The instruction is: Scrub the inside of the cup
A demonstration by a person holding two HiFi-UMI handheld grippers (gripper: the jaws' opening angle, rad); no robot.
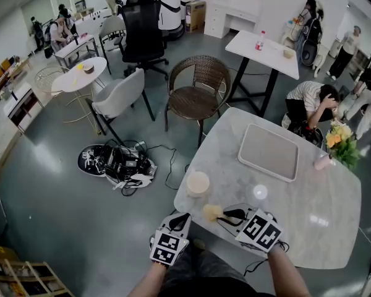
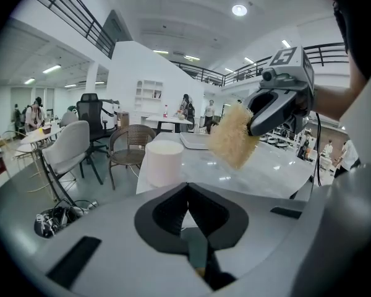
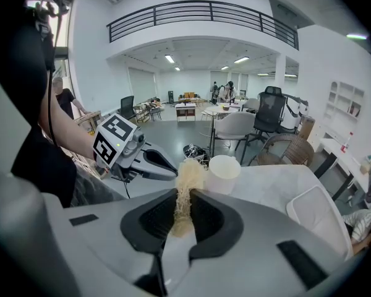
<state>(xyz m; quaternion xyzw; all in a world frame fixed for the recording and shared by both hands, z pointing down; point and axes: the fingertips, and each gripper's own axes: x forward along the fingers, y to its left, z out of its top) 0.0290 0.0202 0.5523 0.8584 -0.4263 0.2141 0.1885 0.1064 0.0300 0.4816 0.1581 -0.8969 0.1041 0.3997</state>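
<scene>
A cream-coloured cup stands upright near the left edge of the marble table. My right gripper is shut on a yellowish fibrous scrubber, held just right of and nearer than the cup, apart from it. In the right gripper view the scrubber sticks out between the jaws, with the cup just beyond. My left gripper hovers off the table's edge below the cup, shut with nothing in it. The left gripper view shows the cup ahead and the scrubber to its right.
A pale rectangular tray lies mid-table, a small round clear item near it, and a vase of flowers at the right. A wicker chair stands behind the table. A bag with cables lies on the floor.
</scene>
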